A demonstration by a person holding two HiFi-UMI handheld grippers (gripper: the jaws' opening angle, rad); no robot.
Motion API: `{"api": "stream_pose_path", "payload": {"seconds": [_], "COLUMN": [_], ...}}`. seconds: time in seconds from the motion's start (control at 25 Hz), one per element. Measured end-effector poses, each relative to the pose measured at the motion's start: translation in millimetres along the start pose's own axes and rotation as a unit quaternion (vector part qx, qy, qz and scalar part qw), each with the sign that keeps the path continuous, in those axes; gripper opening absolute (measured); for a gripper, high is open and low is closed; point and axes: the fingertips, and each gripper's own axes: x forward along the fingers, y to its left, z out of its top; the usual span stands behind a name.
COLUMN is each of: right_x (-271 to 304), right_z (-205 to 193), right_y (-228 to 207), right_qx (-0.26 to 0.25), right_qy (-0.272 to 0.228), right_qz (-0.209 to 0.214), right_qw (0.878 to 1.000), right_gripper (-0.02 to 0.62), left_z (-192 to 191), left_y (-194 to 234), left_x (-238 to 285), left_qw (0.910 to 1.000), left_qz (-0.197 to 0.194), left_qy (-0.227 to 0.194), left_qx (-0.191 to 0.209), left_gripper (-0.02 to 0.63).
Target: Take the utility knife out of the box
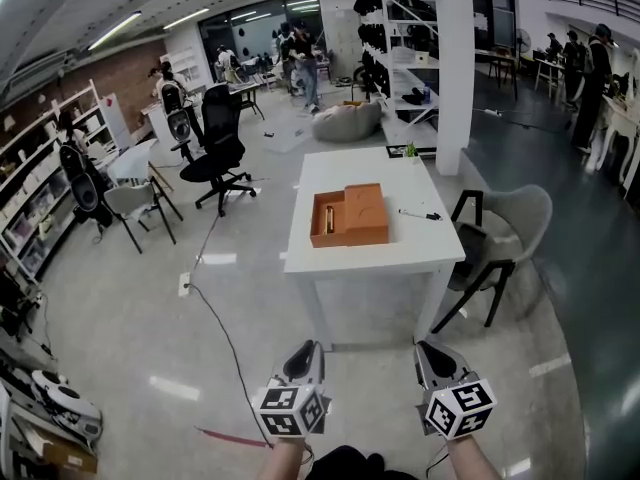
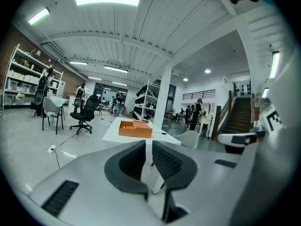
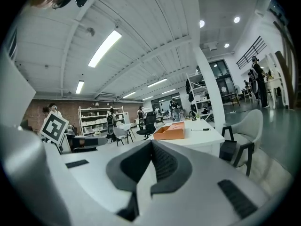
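Left hand-held gripper (image 1: 306, 356) and right hand-held gripper (image 1: 428, 354): jaws together, empty, well apart from counter (image 1: 375, 258); orange box (image 1: 352, 216) open on counter; utility knife (image 1: 328, 218) in left compartment.

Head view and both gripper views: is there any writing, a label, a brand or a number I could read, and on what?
No readable text anywhere.
Left cube, right cube: black-and-white square patterns, no letters.
Box: no print shows.
Shelves: anything printed is too small to read.
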Motion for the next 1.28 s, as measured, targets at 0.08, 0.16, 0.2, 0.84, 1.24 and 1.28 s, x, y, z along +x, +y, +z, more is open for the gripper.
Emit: {"api": "stream_pose_path", "payload": {"seconds": [0.08,0.16,0.2,0.84,1.24,1.28], "right_x": [1.1,4.5,6.9,117.0,216.6,225.7], "right_z": [-2.9,-1.8,-0.6,22.4,48.0,50.7], "right_y": [-3.3,-5.6,-6.6,-48.2,-84.1,-86.5], "right_qx": [0.006,0.012,0.015,0.021,0.032,0.037], "right_qy": [0.004,0.002,0.001,0.006,0.007,0.007], "right_qz": [-0.002,-0.002,0.000,0.012,-0.019,-0.021], "right_qw": [1.000,1.000,1.000,1.000,0.999,0.999], "right_gripper": [0.000,0.000,0.000,0.000,0.000,0.000], "left_z": [-0.4,0.4,0.6,38.9,76.2,80.3], "left_y": [-1.3,-1.0,-0.7,56.6,104.8,110.4], "left_x": [2.4,6.7,9.9,134.0,227.4,235.2], "left_qw": [1.0000,1.0000,1.0000,0.9997,0.9996,0.9996], "left_qz": [0.001,0.002,0.003,0.014,0.002,0.001], "left_qy": [0.003,0.006,0.007,0.012,0.024,0.025], "left_qx": [0.001,0.001,-0.001,-0.015,0.011,0.011], "left_gripper": [0.023,0.025,0.032,0.133,0.150,0.150]}}
